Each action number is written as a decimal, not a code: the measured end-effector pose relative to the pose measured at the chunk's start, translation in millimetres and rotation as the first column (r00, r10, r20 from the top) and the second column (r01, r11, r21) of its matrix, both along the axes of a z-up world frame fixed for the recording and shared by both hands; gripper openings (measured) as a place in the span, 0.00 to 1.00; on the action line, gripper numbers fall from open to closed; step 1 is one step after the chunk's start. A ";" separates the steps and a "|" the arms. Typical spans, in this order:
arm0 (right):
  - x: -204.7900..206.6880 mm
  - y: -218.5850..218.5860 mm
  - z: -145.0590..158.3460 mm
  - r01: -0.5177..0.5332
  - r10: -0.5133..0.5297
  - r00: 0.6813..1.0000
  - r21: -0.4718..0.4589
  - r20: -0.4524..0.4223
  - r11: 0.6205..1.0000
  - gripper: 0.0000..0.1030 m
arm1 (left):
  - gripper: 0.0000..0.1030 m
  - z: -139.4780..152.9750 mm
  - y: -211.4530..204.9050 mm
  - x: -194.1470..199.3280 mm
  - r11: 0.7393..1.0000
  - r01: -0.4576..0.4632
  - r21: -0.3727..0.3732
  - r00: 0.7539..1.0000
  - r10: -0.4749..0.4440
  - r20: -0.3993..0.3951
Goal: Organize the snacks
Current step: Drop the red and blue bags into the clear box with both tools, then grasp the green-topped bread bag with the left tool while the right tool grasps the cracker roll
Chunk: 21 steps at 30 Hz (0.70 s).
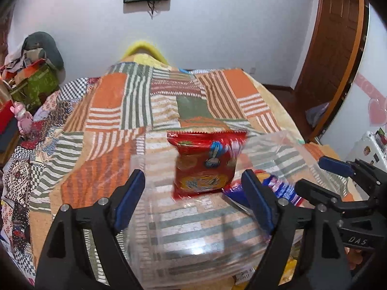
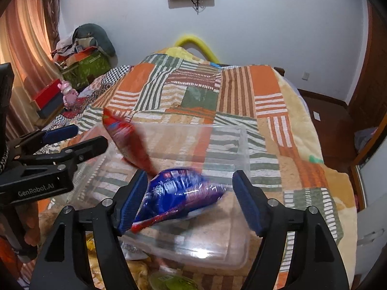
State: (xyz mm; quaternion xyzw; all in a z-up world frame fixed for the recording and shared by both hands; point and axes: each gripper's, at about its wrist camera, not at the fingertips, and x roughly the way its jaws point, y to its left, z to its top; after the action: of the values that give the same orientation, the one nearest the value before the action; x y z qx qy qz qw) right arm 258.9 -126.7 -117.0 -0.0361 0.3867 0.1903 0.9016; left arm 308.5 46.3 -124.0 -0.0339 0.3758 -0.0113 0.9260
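A clear plastic bin (image 1: 312, 162) (image 2: 244, 145) sits on the patchwork bedspread. A red snack packet (image 1: 205, 164) is blurred in mid-air over the bin, ahead of my open left gripper (image 1: 193, 181); it also shows in the right wrist view (image 2: 128, 142). A blue and purple snack packet (image 2: 179, 193) is blurred over the bin between the open fingers of my right gripper (image 2: 191, 186); neither pad touches it. It shows partly in the left wrist view (image 1: 283, 188). The right gripper (image 1: 319, 171) and the left gripper (image 2: 77, 135) each appear in the other view.
Yellow and green snack packets (image 2: 167, 278) lie at the near edge under the bin. A bedside pile with a green box (image 2: 84, 70) and a pink toy (image 2: 69, 94) stands at the left. A wooden door (image 1: 336, 38) is at the right.
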 end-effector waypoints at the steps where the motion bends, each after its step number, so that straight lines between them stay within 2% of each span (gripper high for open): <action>1: -2.0 -2.3 2.7 0.002 -0.002 1.000 0.004 0.006 1.000 0.70 | 0.82 5.3 1.8 -3.6 1.000 -0.006 -0.003 1.000 0.006 0.013; 5: -12.6 -9.8 15.0 0.003 -0.004 1.000 0.026 0.026 1.000 0.73 | 0.86 23.0 7.4 -17.7 1.000 -0.023 0.002 0.998 0.023 0.057; 13: -40.0 -26.9 26.9 0.025 -0.027 0.999 0.037 0.043 0.999 0.80 | 0.95 53.4 20.6 -64.7 0.997 -0.049 0.065 0.991 0.040 0.130; 16: -50.7 -33.9 24.3 0.037 -0.038 0.999 0.030 0.031 0.999 0.81 | 0.96 55.0 30.4 -83.8 0.997 -0.049 0.066 0.992 0.040 0.123; 21: -67.1 -39.2 12.1 0.056 -0.056 0.998 0.003 -0.010 0.998 0.81 | 0.98 40.6 45.9 -109.5 0.996 -0.052 0.076 0.996 0.046 0.073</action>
State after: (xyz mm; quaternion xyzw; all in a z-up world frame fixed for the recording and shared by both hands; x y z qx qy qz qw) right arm 191.8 -165.8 -104.9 -0.0229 0.3916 0.1657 0.9048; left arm 199.0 92.2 -83.4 -0.0066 0.3417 0.0249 0.9394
